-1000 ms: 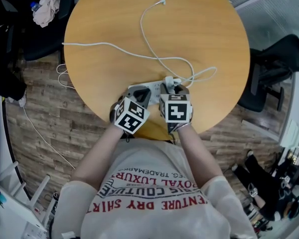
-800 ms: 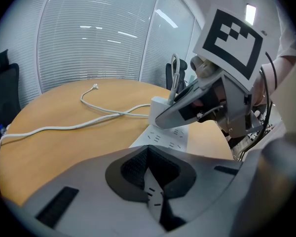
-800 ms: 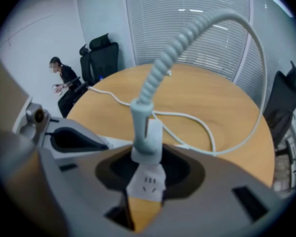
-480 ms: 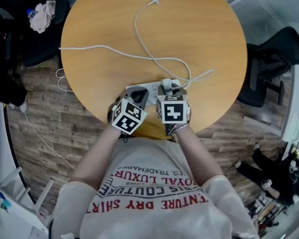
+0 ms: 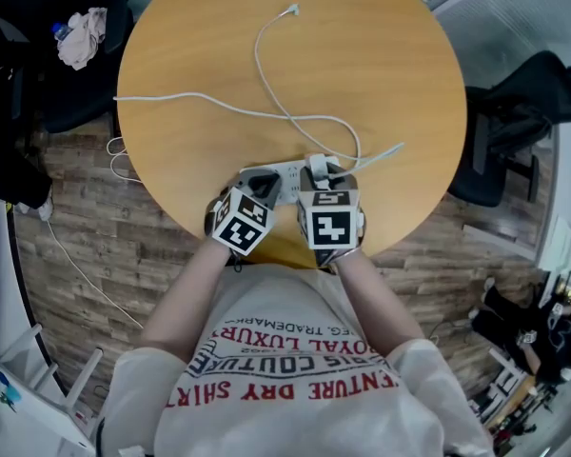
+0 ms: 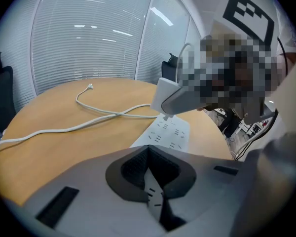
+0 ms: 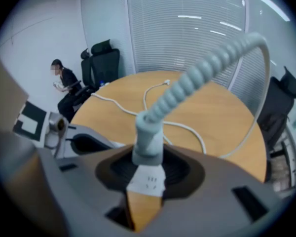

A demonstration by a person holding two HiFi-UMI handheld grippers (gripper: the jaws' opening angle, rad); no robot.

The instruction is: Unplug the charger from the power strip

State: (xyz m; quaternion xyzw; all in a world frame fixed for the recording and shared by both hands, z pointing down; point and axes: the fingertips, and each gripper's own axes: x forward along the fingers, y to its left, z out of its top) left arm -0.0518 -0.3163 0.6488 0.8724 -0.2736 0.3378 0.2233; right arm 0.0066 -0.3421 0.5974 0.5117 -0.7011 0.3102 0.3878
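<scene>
A white power strip (image 5: 284, 171) lies at the near edge of the round wooden table (image 5: 381, 55). My left gripper (image 5: 261, 183) is shut on the strip's near end; in the left gripper view the strip (image 6: 165, 133) runs in between the dark pads (image 6: 133, 168). My right gripper (image 5: 321, 171) is shut on the white charger (image 7: 148, 143), whose ribbed cable (image 7: 207, 65) arches up and away. The charger (image 6: 163, 95) hangs just above the strip with its prongs showing. Its thin cable (image 5: 259, 55) loops across the table.
The strip's thicker cord (image 5: 171, 98) runs left and drops off the table edge. Black office chairs (image 5: 523, 112) stand on the right and at the far left (image 5: 38, 55). A seated person (image 7: 64, 83) is beyond the table. Wood floor surrounds it.
My right gripper has risen a little with the charger in it, lifting it off the strip. The left gripper has stayed on the strip.
</scene>
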